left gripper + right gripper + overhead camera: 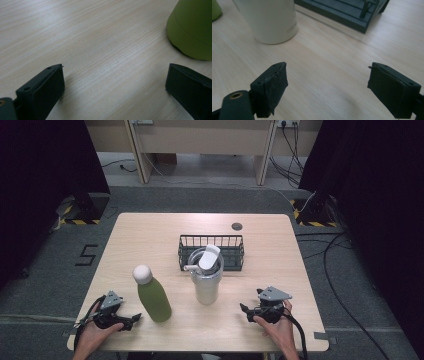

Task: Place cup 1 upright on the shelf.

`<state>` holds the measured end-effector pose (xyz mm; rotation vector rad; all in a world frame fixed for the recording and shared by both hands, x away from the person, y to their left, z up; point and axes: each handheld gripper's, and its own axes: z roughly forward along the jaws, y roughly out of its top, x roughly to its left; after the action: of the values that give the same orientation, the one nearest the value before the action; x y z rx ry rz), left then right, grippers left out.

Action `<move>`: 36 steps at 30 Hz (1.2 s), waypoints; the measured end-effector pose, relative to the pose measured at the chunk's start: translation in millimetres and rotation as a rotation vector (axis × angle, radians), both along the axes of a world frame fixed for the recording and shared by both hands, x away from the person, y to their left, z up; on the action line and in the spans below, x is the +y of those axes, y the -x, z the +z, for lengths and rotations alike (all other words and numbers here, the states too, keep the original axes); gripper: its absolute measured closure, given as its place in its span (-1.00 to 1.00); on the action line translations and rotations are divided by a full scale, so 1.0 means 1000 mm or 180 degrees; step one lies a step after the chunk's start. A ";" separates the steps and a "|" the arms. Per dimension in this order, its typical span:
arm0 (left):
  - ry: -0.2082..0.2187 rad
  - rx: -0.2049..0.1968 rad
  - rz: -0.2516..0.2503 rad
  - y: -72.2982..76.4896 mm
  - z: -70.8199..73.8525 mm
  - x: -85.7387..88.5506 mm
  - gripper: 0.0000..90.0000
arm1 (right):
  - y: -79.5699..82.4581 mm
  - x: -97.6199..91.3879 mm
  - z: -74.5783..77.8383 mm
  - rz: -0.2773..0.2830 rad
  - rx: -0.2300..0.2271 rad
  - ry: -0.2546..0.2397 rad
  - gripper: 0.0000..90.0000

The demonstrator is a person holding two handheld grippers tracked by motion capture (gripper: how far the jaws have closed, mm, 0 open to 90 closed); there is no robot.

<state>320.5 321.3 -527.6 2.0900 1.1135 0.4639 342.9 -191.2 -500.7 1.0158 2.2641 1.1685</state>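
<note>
Both hands come in from the bottom edge of the high view, each resting a gripper low on the table, near the front edge.

Left hand at front-left corner, holding left gripper; grey plate on top, jaws pointing right toward the bottle. In the left gripper view the left gripper has jaws wide apart w/ bare wood between; nothing held. Green bottle base sits just beyond the right jaw, apart from it.

Right hand at front-right, holding right gripper; jaws pointing left toward the tumbler. In the right gripper view the right gripper also has jaws spread wide, empty, just above the wood. Tumbler base is ahead and to the left, not touching; basket corner further back, right.

Bottle: green body, white cap, upright, long axis vertical, cap up; front-left of centre, near left gripper.

Tumbler: white, upright, axis vertical, lid on top w/ a flap and straw stub pointing left; stands mid-table, just in front of the basket.

Basket: dark wire, long side running left-right, behind tumbler. Can't tell if they touch. Bottle and tumbler stand apart, side by side.
</note>
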 end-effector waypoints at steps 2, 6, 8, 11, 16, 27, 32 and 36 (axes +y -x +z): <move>-0.0005 -0.0004 0.0000 0.000 0.000 0.000 -0.97 | 0.001 0.003 0.004 0.0036 -0.0060 -0.0057 -0.65; -0.0002 -0.0002 -0.0001 0.000 0.000 0.000 -0.97 | 0.004 0.012 0.012 0.0147 -0.0190 -0.0112 -0.65; -0.0001 -0.0001 -0.0003 0.000 0.000 0.000 -0.97 | 0.006 0.016 0.015 0.0197 -0.0242 -0.0140 -0.65; -0.0003 0.0000 -0.0004 0.000 0.000 0.000 -0.97 | 0.006 0.022 0.017 0.0248 -0.0276 -0.0177 -0.66; -0.0003 -0.0001 -0.0004 0.000 0.000 0.000 -0.97 | 0.003 0.032 0.014 0.0324 -0.0288 -0.0182 -0.66; -0.0008 0.0003 -0.0011 -0.001 0.000 0.000 -0.98 | -0.009 0.056 0.013 0.0485 -0.0337 -0.0233 -0.66; -0.0009 0.0004 -0.0011 -0.001 0.000 0.000 -0.98 | -0.014 0.064 0.013 0.0503 -0.0372 -0.0252 -0.66; -0.0011 0.0004 -0.0011 -0.001 0.000 0.000 -0.98 | -0.019 0.071 0.014 0.0507 -0.0369 -0.0256 -0.67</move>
<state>321.2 321.2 -527.6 2.0951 1.1103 0.4630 361.9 -119.7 -487.0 0.7856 2.2555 1.3570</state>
